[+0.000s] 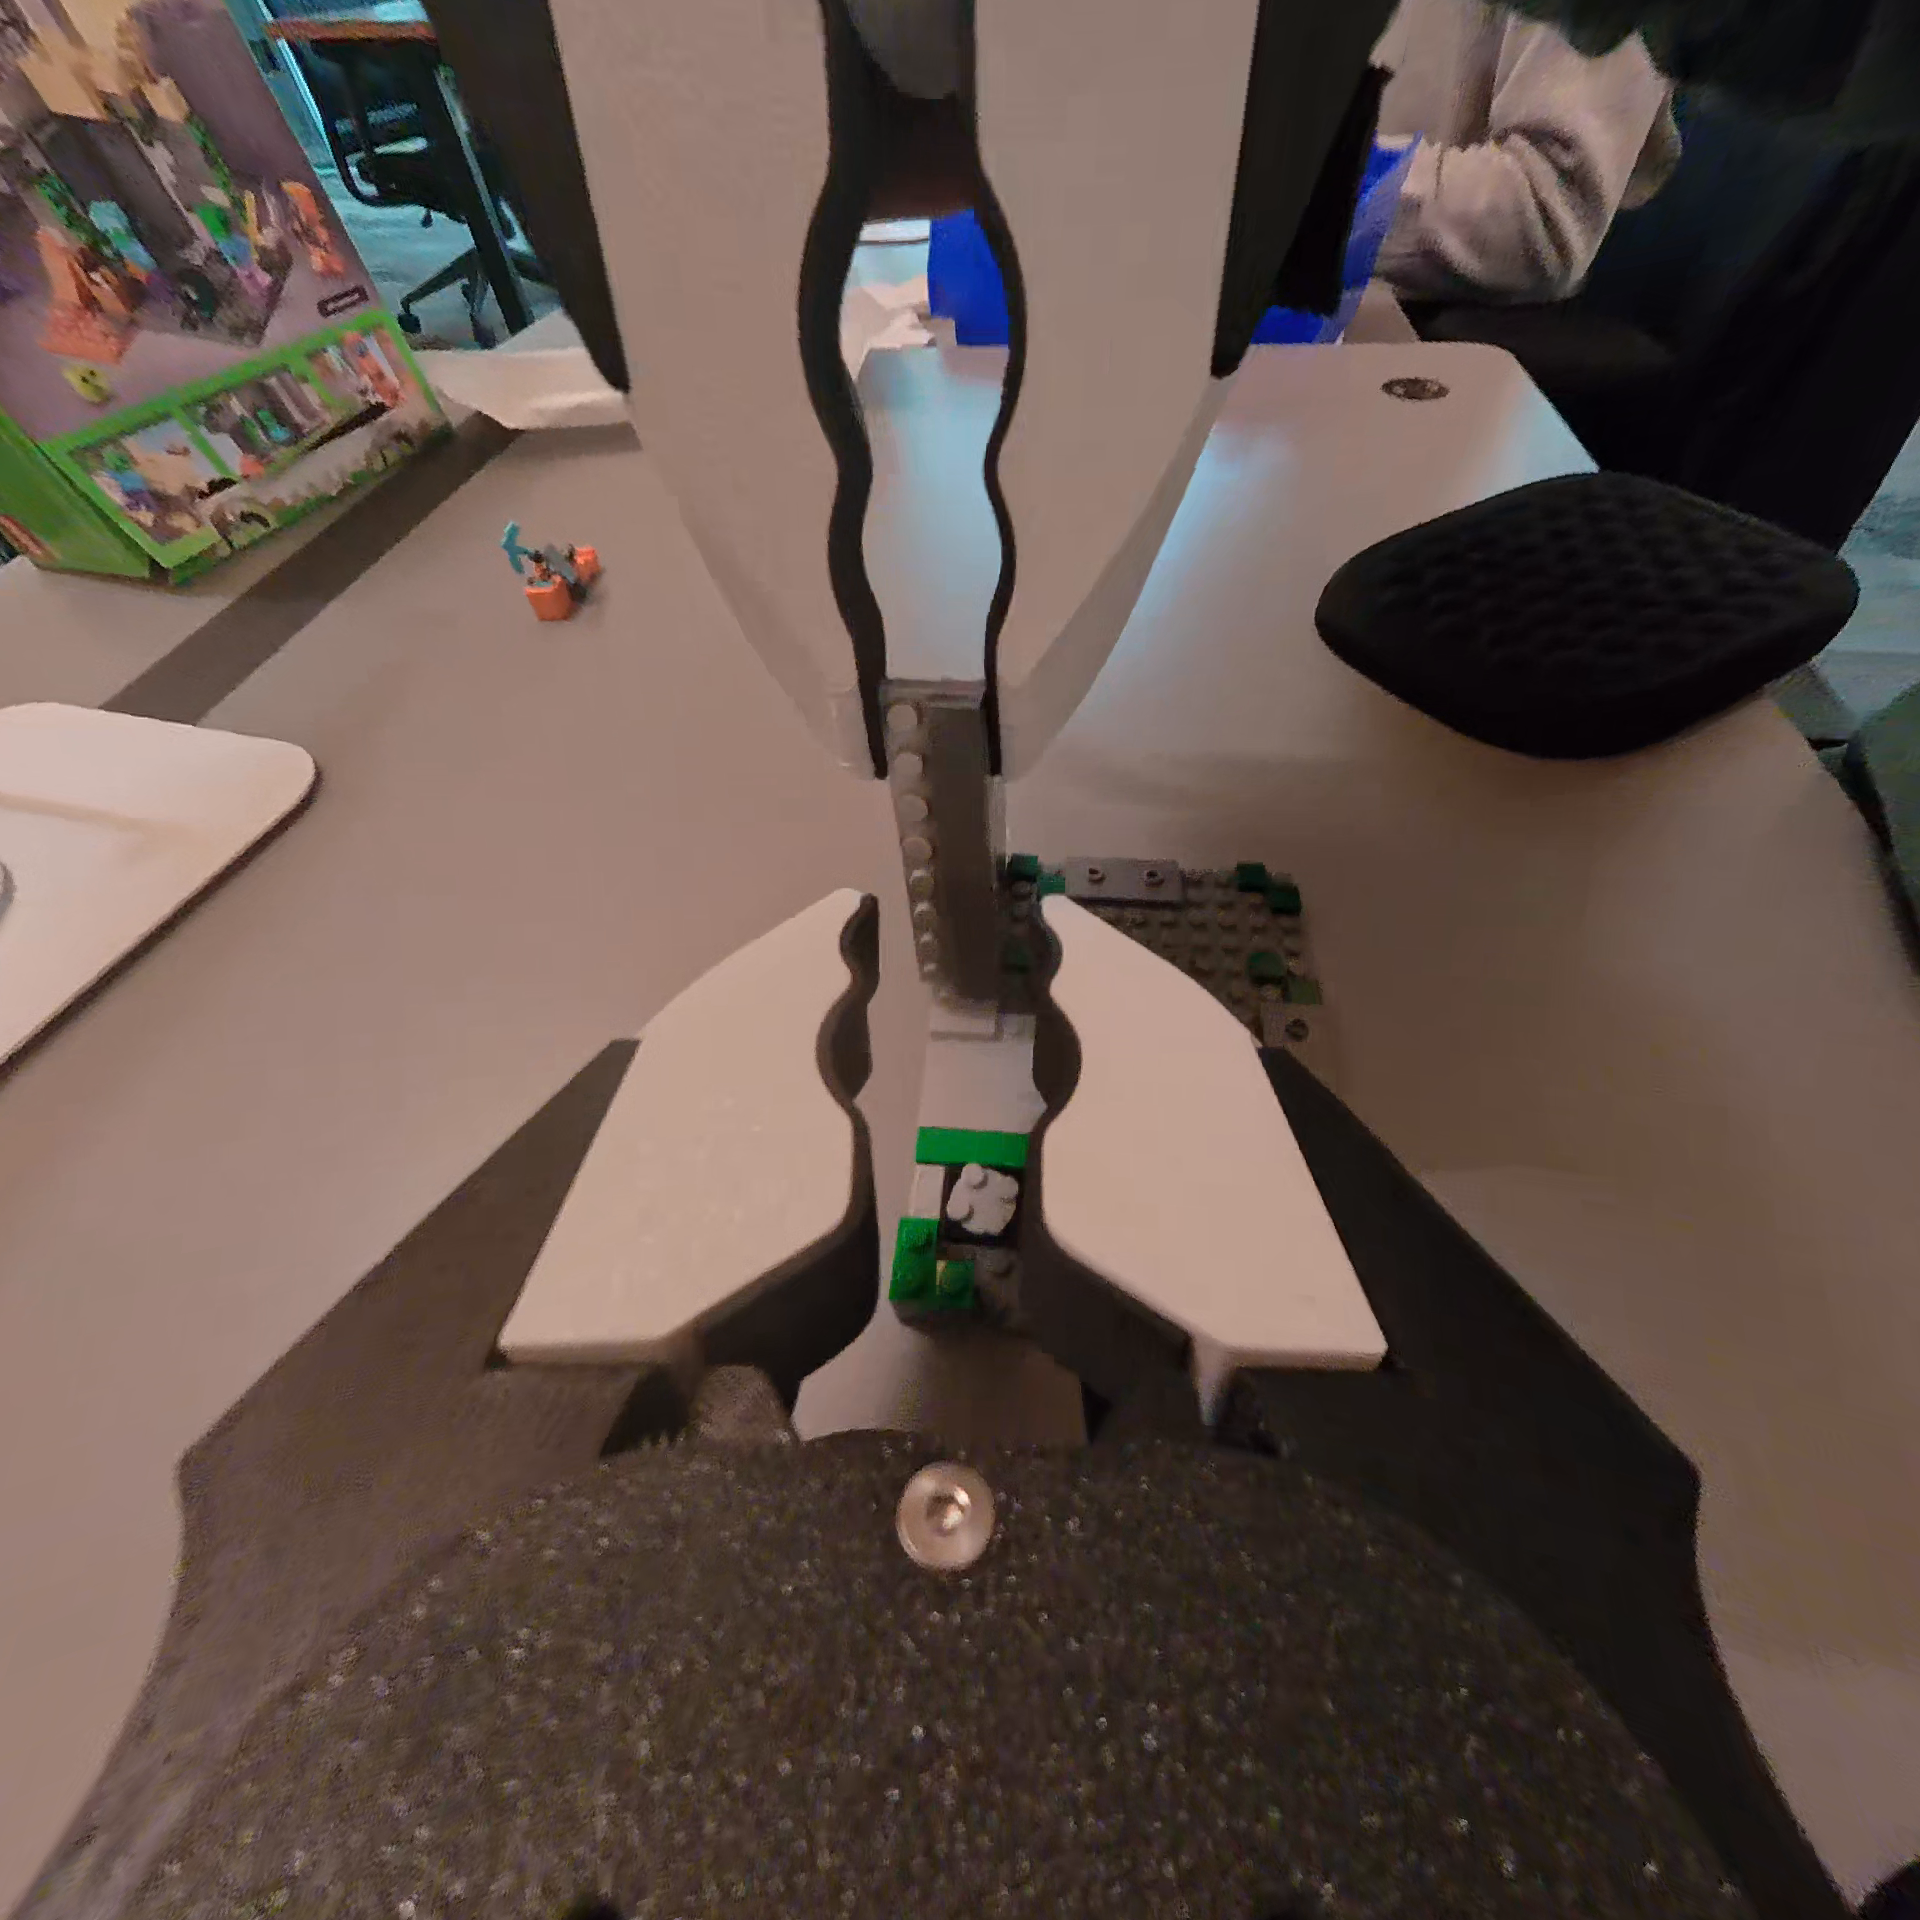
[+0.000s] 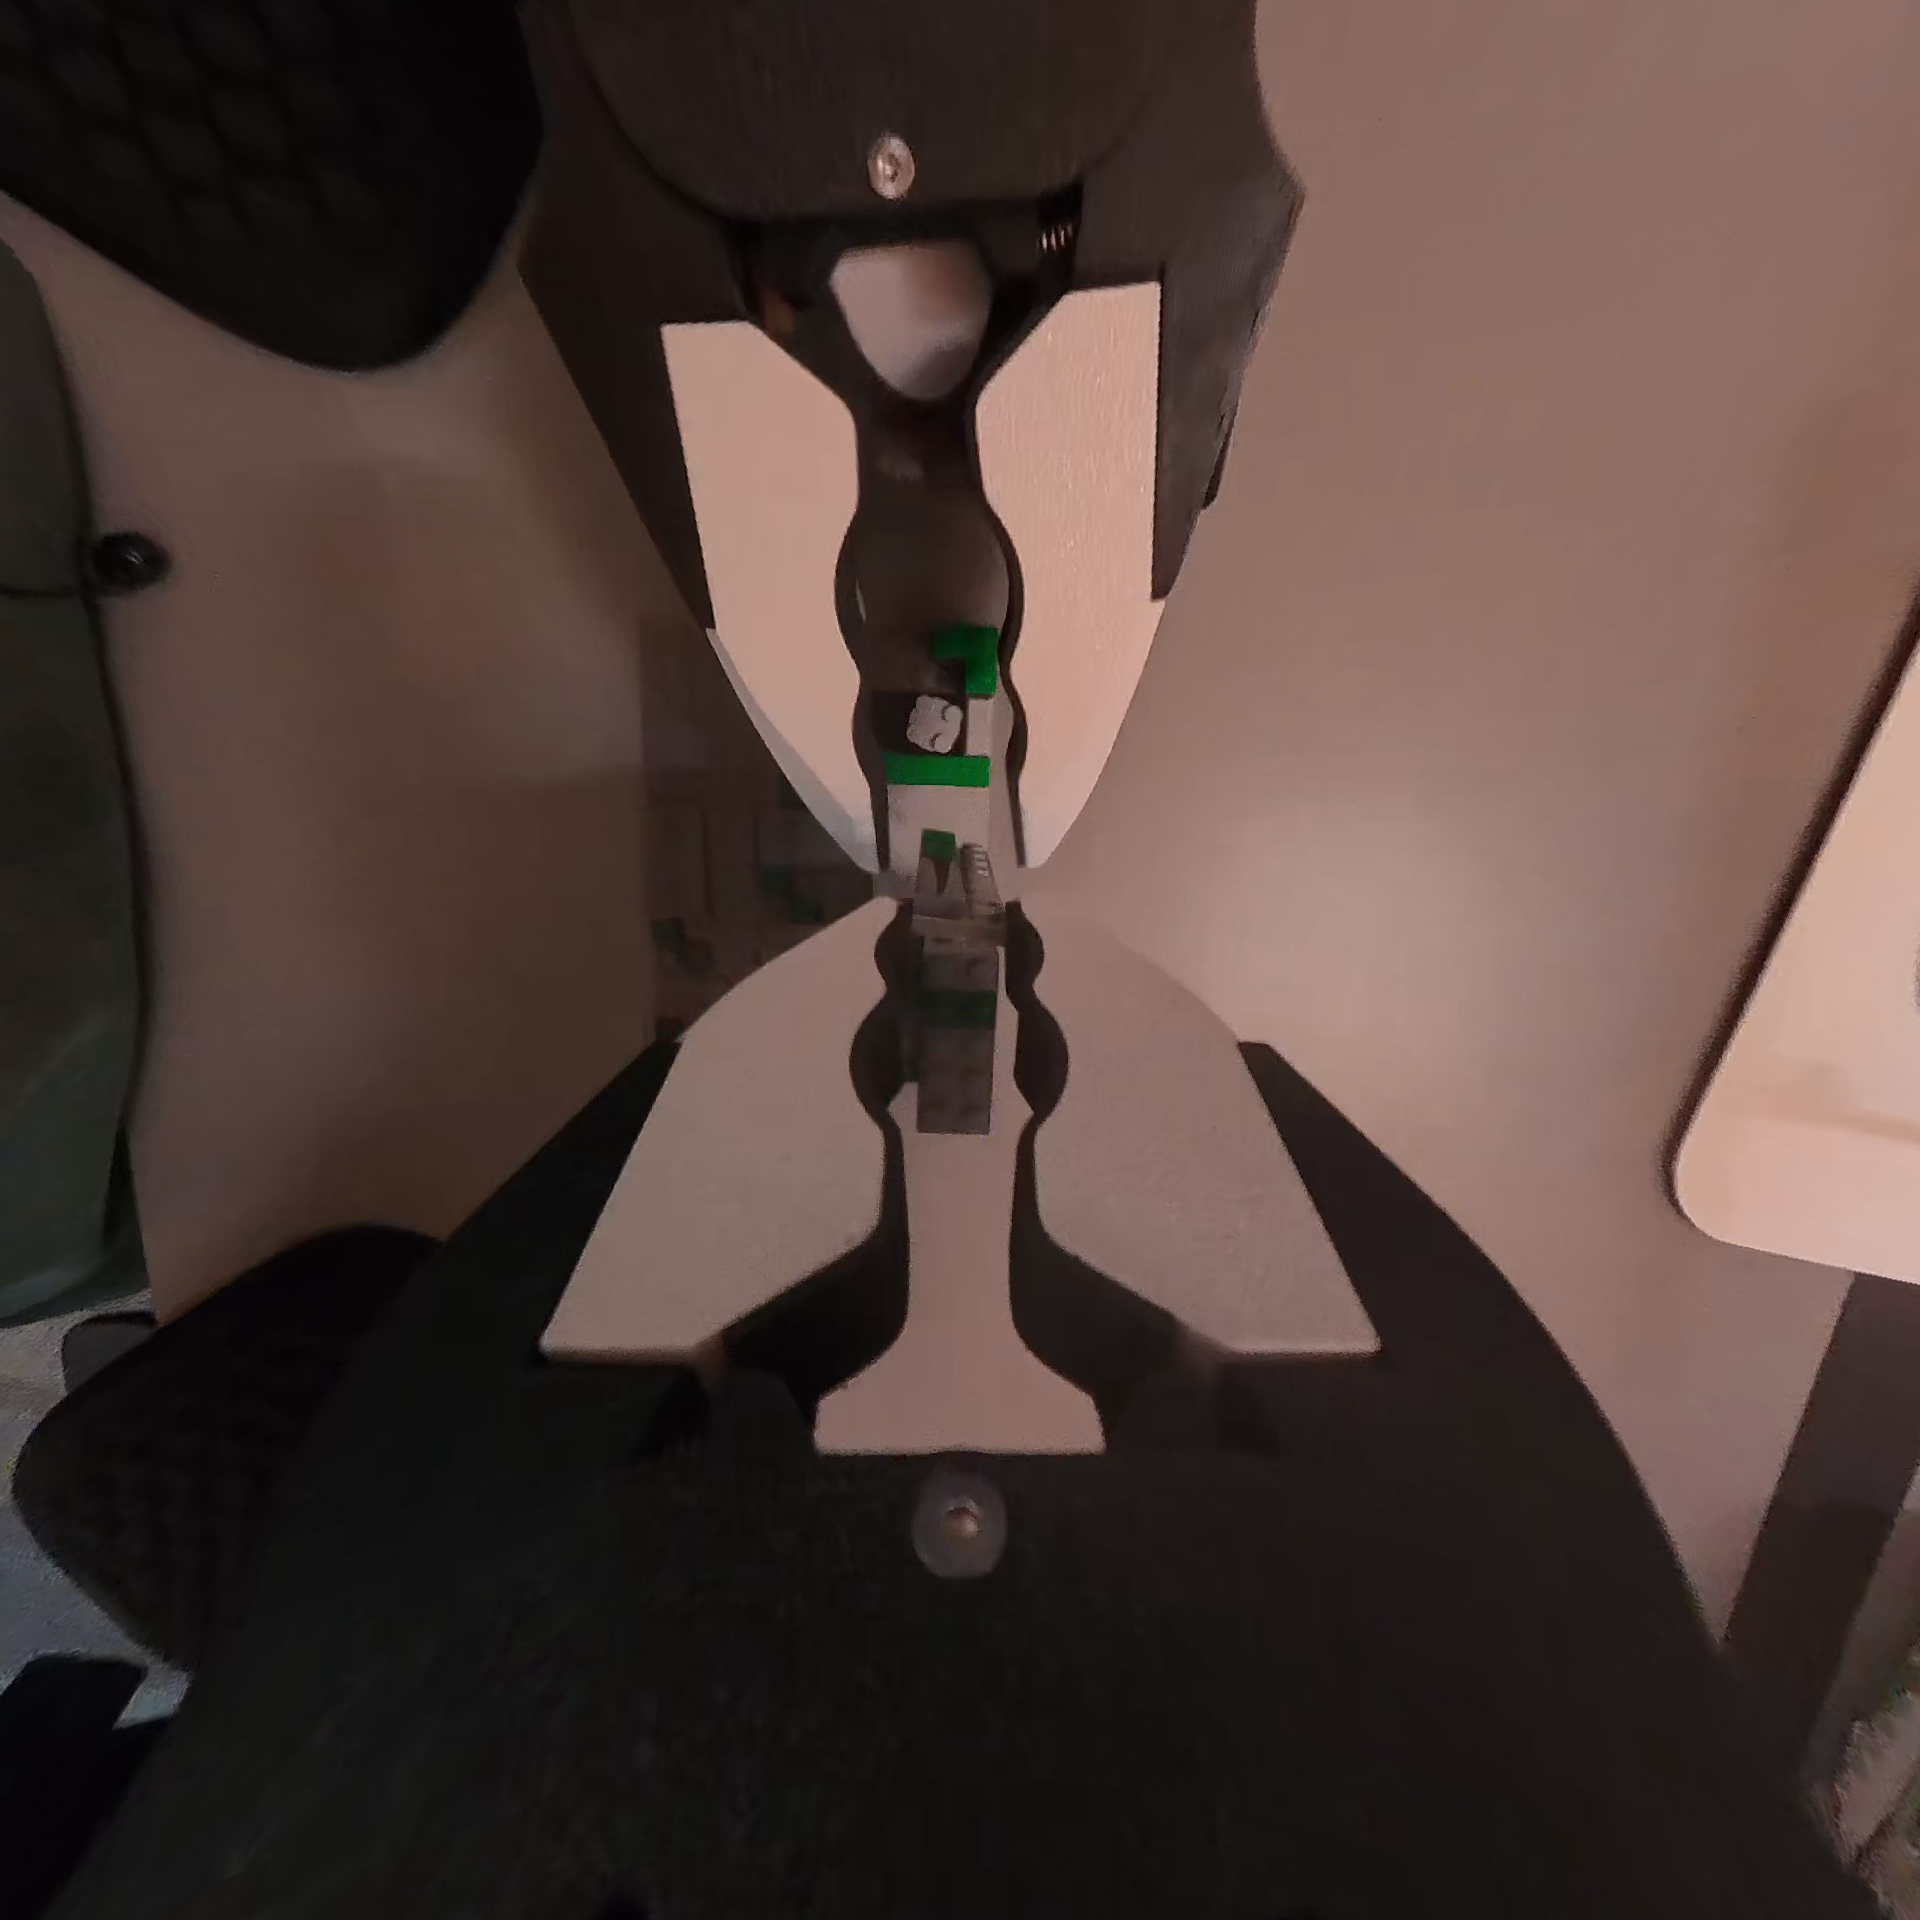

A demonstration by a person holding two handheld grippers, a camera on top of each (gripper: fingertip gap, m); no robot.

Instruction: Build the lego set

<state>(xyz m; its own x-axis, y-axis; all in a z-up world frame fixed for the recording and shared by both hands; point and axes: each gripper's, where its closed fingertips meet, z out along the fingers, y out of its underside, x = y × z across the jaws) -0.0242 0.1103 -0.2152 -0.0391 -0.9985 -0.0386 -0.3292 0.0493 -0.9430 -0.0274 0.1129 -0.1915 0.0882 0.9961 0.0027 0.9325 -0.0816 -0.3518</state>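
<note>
The lego assembly [image 1: 961,1216], a narrow stack of grey, white and green bricks, sits clamped between the fingers of the left gripper [image 1: 961,1039], whose jaws are drawn in close against its sides. Facing it tip to tip, the right gripper [image 1: 935,748] is closed on a long grey studded plate [image 1: 940,852], which reaches down to meet the far end of the stack (whether the two are already pressed together cannot be told). In the right wrist view the same pair appears reversed: the right gripper [image 2: 951,935] pinches a grey and green piece [image 2: 951,1029], and the left gripper [image 2: 940,831] opposite holds the green-banded stack [image 2: 940,748].

Just behind the grippers on the pale table [image 1: 416,831] lies a dark grey baseplate [image 1: 1195,935] with green bits. Farther left sit a small orange figure [image 1: 556,577], the set's box [image 1: 197,301] and a white board [image 1: 114,821]; a black cushioned pad [image 1: 1579,613] lies to the right.
</note>
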